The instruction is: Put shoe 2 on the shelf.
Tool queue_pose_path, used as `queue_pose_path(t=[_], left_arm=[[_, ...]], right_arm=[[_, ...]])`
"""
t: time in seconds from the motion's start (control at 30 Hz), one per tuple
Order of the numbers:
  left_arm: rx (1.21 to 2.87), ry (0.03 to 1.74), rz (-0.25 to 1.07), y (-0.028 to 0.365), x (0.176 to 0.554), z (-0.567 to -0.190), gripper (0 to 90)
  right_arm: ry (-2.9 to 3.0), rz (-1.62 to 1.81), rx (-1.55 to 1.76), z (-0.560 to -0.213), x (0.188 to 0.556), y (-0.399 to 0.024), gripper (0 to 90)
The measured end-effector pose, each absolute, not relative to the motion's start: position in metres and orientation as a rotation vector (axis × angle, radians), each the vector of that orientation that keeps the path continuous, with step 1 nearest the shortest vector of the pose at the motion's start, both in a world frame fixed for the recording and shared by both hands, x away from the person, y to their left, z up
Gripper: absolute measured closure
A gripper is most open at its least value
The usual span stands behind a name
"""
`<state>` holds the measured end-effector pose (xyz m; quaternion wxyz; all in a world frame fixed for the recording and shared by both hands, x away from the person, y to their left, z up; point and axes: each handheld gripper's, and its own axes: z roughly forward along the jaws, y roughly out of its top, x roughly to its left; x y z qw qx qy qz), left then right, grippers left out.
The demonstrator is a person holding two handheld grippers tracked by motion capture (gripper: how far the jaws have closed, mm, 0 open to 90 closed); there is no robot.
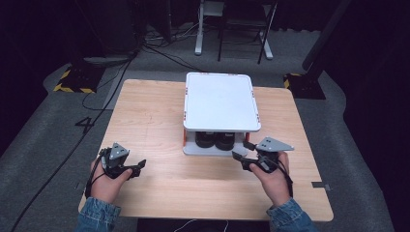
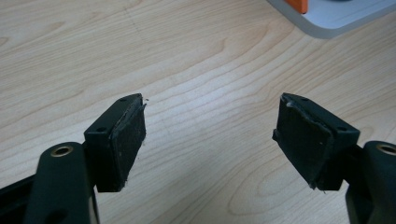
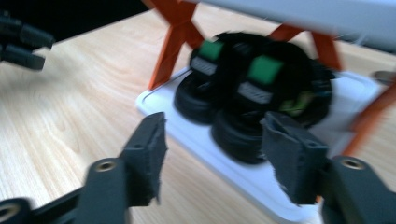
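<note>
Right tool (image 3: 212,154) jaws apart before black rolls (image 3: 252,93) under white shelf (image 1: 221,101), left tool (image 2: 210,135) apart over bare table (image 2: 187,56)

Wooden table (image 1: 159,125), bare grain. Beyond its far edge: folding-stand legs (image 1: 244,36); hazard-striped base (image 1: 72,79) at far-left corner.

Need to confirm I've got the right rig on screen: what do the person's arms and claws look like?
Both arms wear blue denim sleeves. The left claw and right claw are black, each topped by a grey three-cornered plate, with a black cable trailing off. Their flat pads look dark, rough and frayed at the edges.
</note>
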<state>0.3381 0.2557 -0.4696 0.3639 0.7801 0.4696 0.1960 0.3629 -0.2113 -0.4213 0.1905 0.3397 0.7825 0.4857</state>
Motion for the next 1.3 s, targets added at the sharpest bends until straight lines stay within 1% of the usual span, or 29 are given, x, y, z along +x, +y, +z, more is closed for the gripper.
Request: queue_pose_path(t=[0.07,0.13,0.2,0.23,0.27,0.4,0.57,0.6,0.8,0.9,1.0,1.13,1.3], left_arm=[[2.003,1.211,0.502,0.256,0.338,-0.469,24.7],[2.007,1.206,0.493,0.258,0.337,-0.469,24.4],[1.999,1.211,0.493,0.261,0.338,-0.468,23.9],[1.995,1.218,0.49,0.262,0.338,-0.468,23.3],[1.991,1.222,0.497,0.263,0.338,-0.468,23.1],[1.989,1.225,0.496,0.267,0.339,-0.466,20.8],[2.011,1.219,0.506,0.271,0.343,-0.466,18.0],[2.015,1.221,0.505,0.272,0.344,-0.466,18.0],[2.018,1.257,0.545,0.275,0.35,-0.468,17.2],[2.021,1.271,0.547,0.277,0.351,-0.471,17.3],[2.04,1.277,0.546,0.278,0.353,-0.474,17.2],[2.077,1.265,0.549,0.279,0.355,-0.479,16.8],[2.137,1.244,0.574,0.281,0.359,-0.485,16.7]], right_arm=[[2.18,1.361,0.975,-0.415,0.362,-0.223,34.5],[2.158,1.354,1.009,-0.409,0.363,-0.236,29.3],[2.156,1.32,1.041,-0.405,0.364,-0.25,27.7],[2.146,1.285,1.071,-0.403,0.365,-0.258,25.2],[2.133,1.261,1.107,-0.402,0.366,-0.265,21.3],[2.112,1.203,1.158,-0.402,0.366,-0.295,16.2],[2.066,1.161,1.279,-0.41,0.368,-0.333,16.3],[2.066,1.161,1.279,-0.41,0.368,-0.333,16.3],[2.048,1.126,1.338,-0.426,0.372,-0.365,17.0],[2.048,1.04,1.358,-0.434,0.374,-0.376,19.5],[2.079,0.981,1.393,-0.444,0.377,-0.383,18.4],[2.099,0.983,1.431,-0.46,0.383,-0.387,16.2],[2.123,0.971,1.438,-0.479,0.39,-0.387,17.5]])
